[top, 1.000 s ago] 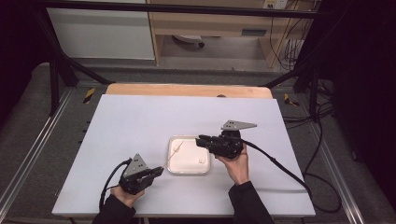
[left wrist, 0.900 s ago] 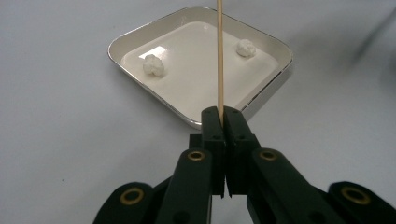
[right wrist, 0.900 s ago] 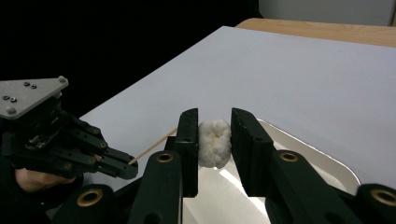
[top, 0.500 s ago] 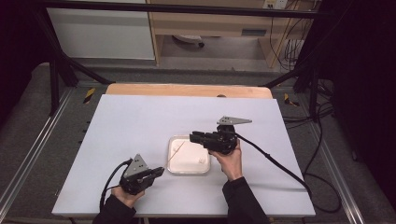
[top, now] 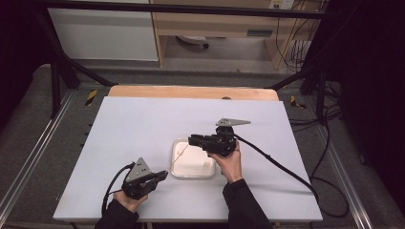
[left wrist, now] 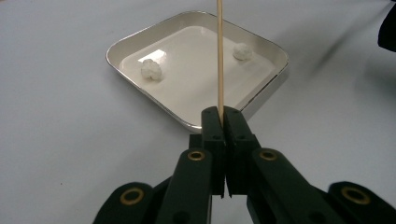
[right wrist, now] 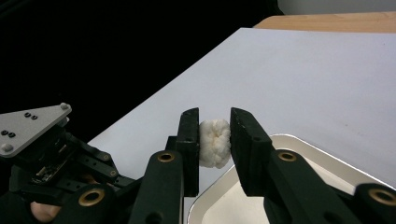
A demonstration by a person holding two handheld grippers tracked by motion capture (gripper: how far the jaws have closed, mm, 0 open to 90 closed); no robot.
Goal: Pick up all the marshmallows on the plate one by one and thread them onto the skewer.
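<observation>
High view: right gripper (top: 192, 140) held over shallow square white tray (top: 177, 168); left gripper (top: 163, 175) beside it.
Left gripper view: thin wooden skewer (left wrist: 219, 56) clamped upright.
Right gripper view: white marshmallow lump (right wrist: 214, 142) pinched above the tray.

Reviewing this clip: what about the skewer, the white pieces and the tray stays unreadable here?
- Skewer: its far tip is cut off by the top edge of the left gripper view; in the high view it is too thin to trace.
- White piece in the right gripper: its sides are covered by the jaws.
- Tray: its near part is hidden behind the right gripper's jaws.
- The left gripper hides the skewer's held end.
</observation>
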